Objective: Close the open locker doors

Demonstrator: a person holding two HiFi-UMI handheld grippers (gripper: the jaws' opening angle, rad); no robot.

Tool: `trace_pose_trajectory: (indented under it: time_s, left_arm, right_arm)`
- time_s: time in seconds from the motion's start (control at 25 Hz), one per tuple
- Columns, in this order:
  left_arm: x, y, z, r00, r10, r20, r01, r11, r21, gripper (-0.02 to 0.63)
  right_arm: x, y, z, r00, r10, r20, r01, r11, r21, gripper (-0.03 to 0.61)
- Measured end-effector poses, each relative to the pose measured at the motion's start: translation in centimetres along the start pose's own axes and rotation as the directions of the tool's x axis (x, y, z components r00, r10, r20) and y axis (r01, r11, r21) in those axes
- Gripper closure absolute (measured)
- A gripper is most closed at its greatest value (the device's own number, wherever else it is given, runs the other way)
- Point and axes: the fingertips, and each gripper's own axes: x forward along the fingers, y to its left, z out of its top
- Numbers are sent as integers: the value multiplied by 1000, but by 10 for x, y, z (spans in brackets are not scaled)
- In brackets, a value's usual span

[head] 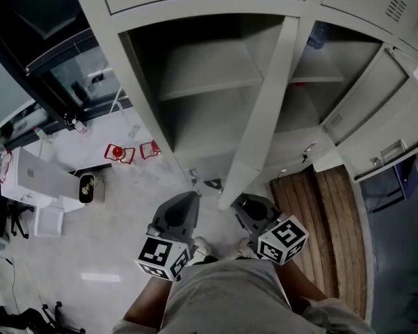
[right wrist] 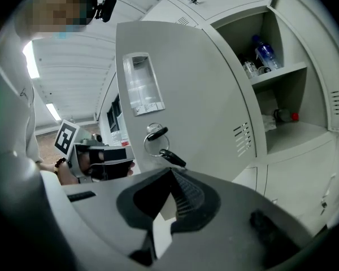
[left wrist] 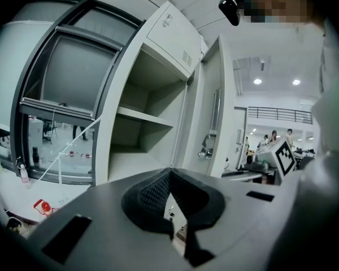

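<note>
Now stands facing the grey locker bank point(head: 195, 5), 1 gripper in each hand. Holds the left gripper point(head: 184, 202) low near the waist, jaws pressed together at the tips, clamping nothing. Holds the right gripper point(head: 249, 204) just beside it, likewise shut tip to tip and empty. Touches no door with either.

Faces 2 open compartments. Finds the left compartment point(head: 202, 110) with 1 bare shelf point(head: 209, 75). Finds the right compartment point(head: 313, 103) with a bottle point(right wrist: 265, 52) standing on its shelf and a red-capped item point(right wrist: 283, 116) lying on the level below.

Meets the middle door point(head: 265, 110) swung straight out and seen edge-on from the head view, its lower corner just above and between the 2 grippers. Shows, in the right gripper view, that door's outer face close ahead, with a label holder point(right wrist: 141, 86), a key ring point(right wrist: 156, 135) hanging from the lock, and vent slits point(right wrist: 243, 140). Leaves another door point(head: 376, 117) open wide at the far right.

Stands on pale floor point(head: 125, 242), with wooden planks point(head: 320, 214) to the right and small red objects point(head: 116, 152) near the left locker's foot.
</note>
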Motion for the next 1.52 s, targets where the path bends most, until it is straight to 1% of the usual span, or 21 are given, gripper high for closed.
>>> trace_pose_trajectory:
  time_s: [0.36,0.96,1.12,1.32,1.52]
  left_arm:
    - [-14,29,-2,1000,-6,-10,6,1000,11,598]
    - [-38,63,-1,1000,-30,-7,30,999,25,598]
    - [-41,68,-2,1000,-19,2,19,1000,18,598]
    - [-44,81,-4,1000,24,2,-24,1000,-4,598]
    - [-45,94,5,997,72,17,-72,997,-16,598]
  right_arm:
    - [26,7,4,1000,-12,9,12,1000,-4,551]
    - [52,11,8,997,-76,33,76,997,11,551]
    - [59,11,9,997,-72,32,72,997,7,551]
    - [74,11,13,999,-42,18,42,999,-12,551]
    - [93,10,18,1000,-5,-5,5,1000,-20,551]
